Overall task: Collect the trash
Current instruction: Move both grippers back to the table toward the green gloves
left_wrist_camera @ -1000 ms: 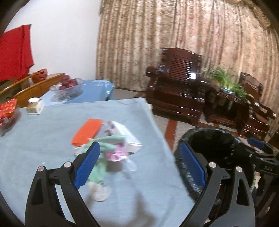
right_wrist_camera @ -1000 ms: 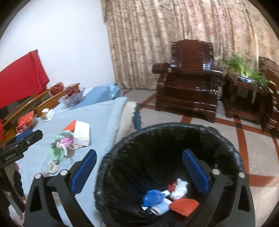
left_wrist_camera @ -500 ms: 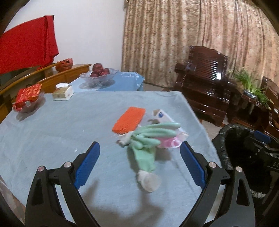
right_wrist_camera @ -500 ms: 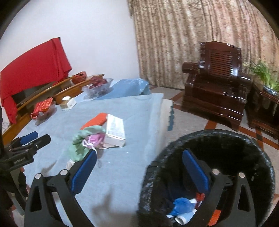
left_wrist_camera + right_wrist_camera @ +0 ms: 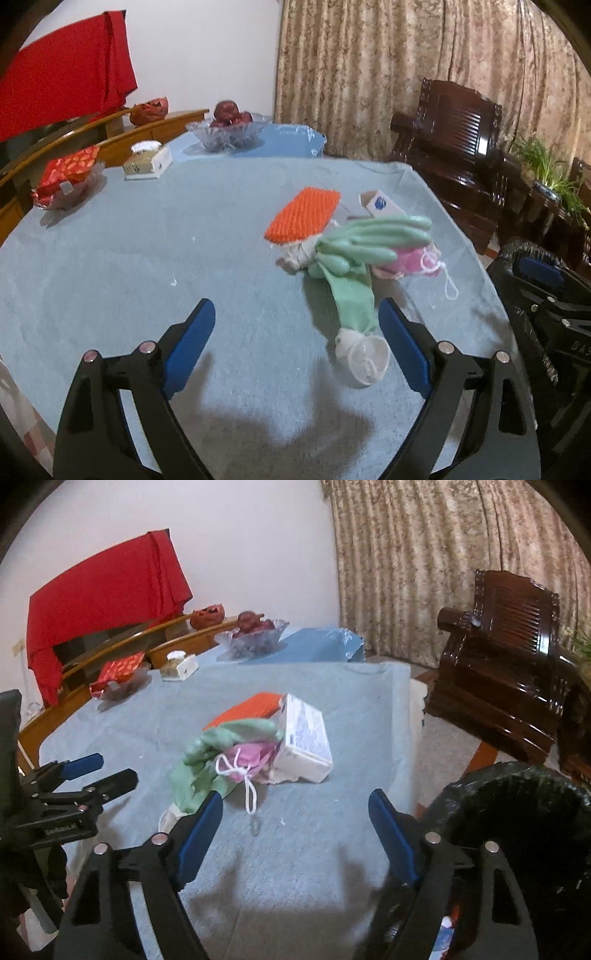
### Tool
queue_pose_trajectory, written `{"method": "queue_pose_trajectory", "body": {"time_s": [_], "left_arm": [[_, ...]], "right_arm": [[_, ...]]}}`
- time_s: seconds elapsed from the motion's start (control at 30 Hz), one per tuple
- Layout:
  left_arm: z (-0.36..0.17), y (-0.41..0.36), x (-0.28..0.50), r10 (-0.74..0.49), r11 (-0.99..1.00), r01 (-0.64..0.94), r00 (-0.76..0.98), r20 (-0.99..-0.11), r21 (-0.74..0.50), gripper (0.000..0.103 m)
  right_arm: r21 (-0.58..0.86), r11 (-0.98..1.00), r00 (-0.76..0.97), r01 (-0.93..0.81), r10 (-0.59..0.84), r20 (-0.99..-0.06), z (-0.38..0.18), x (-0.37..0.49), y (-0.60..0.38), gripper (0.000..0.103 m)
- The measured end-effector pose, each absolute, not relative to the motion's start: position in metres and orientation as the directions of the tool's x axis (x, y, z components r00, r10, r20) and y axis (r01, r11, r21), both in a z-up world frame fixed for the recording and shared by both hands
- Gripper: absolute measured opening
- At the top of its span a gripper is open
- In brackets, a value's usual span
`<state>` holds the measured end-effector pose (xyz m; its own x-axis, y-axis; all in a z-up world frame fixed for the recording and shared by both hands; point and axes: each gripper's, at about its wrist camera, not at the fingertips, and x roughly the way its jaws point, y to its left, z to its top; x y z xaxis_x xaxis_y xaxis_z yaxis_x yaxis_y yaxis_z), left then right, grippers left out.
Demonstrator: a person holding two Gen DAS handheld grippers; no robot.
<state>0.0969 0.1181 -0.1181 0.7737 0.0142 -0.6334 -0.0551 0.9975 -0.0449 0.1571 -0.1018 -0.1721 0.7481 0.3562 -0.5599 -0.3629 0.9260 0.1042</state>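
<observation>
A pile of trash lies on the blue-grey tablecloth [image 5: 147,258]: an orange sponge [image 5: 303,216], a white box [image 5: 304,738], a green rubber glove [image 5: 354,251] and a pink drawstring pouch [image 5: 251,757]. The glove's white cuff end [image 5: 364,354] lies by the right pad of my left gripper [image 5: 297,343], which hovers over the cloth near the pile. Its jaws are closing with nothing pressed between them. My right gripper [image 5: 295,830] hangs short of the pile, also closing on nothing. The black bin [image 5: 517,812] stands off the table's right edge.
Along the table's far side stand a glass fruit bowl [image 5: 229,129], a tissue box [image 5: 147,162] and a dish of red packets [image 5: 66,181]. A dark wooden armchair [image 5: 509,672] and a plant stand sit beyond the bin. Red cloth [image 5: 103,590] hangs over a sideboard.
Both views have swung left from the bin toward the table, and the pile now sits closer to both grippers. The right gripper's jaws have narrowed.
</observation>
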Motion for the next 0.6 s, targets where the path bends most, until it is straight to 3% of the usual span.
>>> {"method": "queue_pose_trajectory", "body": {"time_s": [0.5,0.6], "left_arm": [[-0.166,0.105,0.139,-0.098,0.990,-0.008,0.692,-0.715,-0.143,0.070],[-0.171,0.100,0.145,-0.128,0.986,0.012,0.679,-0.723,-0.164,0.062]], "right_arm": [[0.118,0.933,0.725,-0.340,0.340,-0.598,-0.187,0.168,-0.106,0.075],[0.119,0.932,0.724,-0.342,0.342,-0.598,-0.187,0.170,-0.105,0.075]]}}
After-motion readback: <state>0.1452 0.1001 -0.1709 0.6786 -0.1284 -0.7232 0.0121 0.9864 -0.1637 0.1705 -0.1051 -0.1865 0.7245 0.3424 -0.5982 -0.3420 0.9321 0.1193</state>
